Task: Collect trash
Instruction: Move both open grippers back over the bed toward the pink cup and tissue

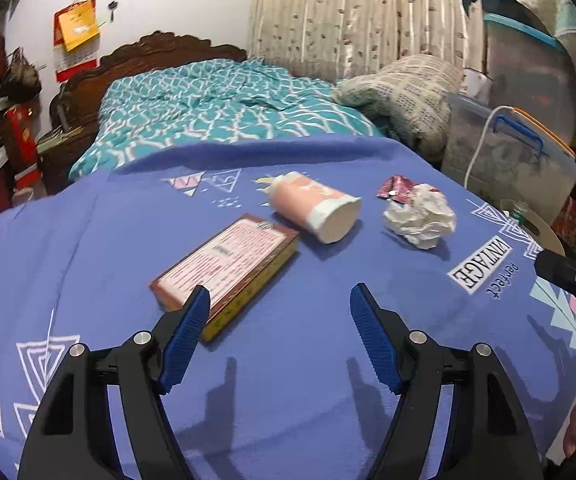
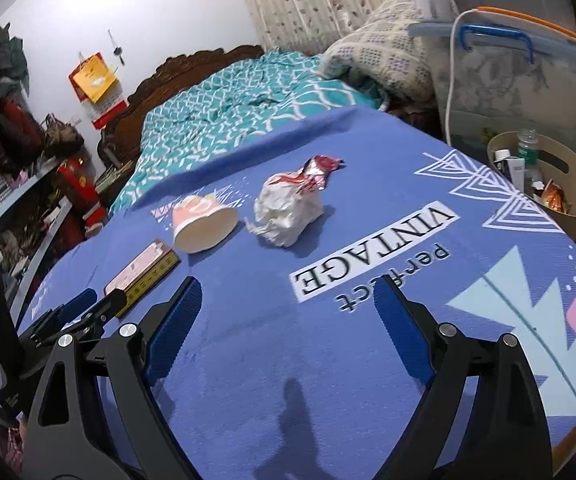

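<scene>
On the blue bedsheet (image 1: 288,360) lie a flat red-brown box (image 1: 228,264), a pink paper cup (image 1: 315,208) on its side, a crumpled white paper ball (image 1: 421,218) and a red foil wrapper (image 1: 395,188). My left gripper (image 1: 280,300) is open and empty, its left finger just over the near end of the box. My right gripper (image 2: 288,292) is open and empty, short of the paper ball (image 2: 288,210), with the cup (image 2: 204,226), box (image 2: 144,270) and wrapper (image 2: 319,170) beyond. The left gripper's fingers (image 2: 76,308) show at the left of the right wrist view.
A beige bin (image 2: 567,184) holding bottles and wrappers stands off the bed's right edge. Clear storage boxes (image 2: 519,80) and a folded blanket (image 1: 403,92) lie at the back right. A teal bedspread (image 1: 216,108) and wooden headboard are behind. Cluttered shelves (image 2: 16,184) are on the left.
</scene>
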Motion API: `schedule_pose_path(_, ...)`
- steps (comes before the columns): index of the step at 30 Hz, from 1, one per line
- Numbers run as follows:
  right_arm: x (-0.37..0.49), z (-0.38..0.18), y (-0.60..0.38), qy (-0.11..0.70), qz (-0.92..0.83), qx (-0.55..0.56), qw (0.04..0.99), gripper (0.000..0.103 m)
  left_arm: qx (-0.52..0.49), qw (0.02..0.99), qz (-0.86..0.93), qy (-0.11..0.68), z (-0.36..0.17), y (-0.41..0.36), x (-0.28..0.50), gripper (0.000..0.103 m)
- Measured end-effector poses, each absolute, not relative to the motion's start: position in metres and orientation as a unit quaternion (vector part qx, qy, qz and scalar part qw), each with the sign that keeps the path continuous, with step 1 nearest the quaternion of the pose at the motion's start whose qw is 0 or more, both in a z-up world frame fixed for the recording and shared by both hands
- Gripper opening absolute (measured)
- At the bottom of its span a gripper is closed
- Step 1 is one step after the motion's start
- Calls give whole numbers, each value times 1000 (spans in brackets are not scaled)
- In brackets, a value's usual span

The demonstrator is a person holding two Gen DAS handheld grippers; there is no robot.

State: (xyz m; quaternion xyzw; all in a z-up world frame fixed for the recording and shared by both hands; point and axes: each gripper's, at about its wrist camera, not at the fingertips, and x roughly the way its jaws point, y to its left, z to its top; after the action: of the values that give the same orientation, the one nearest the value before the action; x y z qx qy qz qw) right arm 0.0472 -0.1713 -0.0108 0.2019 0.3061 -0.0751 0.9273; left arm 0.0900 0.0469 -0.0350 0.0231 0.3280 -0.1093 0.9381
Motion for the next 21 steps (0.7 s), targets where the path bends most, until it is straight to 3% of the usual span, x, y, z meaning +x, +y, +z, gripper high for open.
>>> schedule_pose_path(16,57,-39,-167,344,-78,203,913,84,-13,943,-99,319,-33,62,91,70)
schedule_pose_path(21,58,-35,-164,342,-79,196,916,84,-22,961,-70,265,-22,69,72,89)
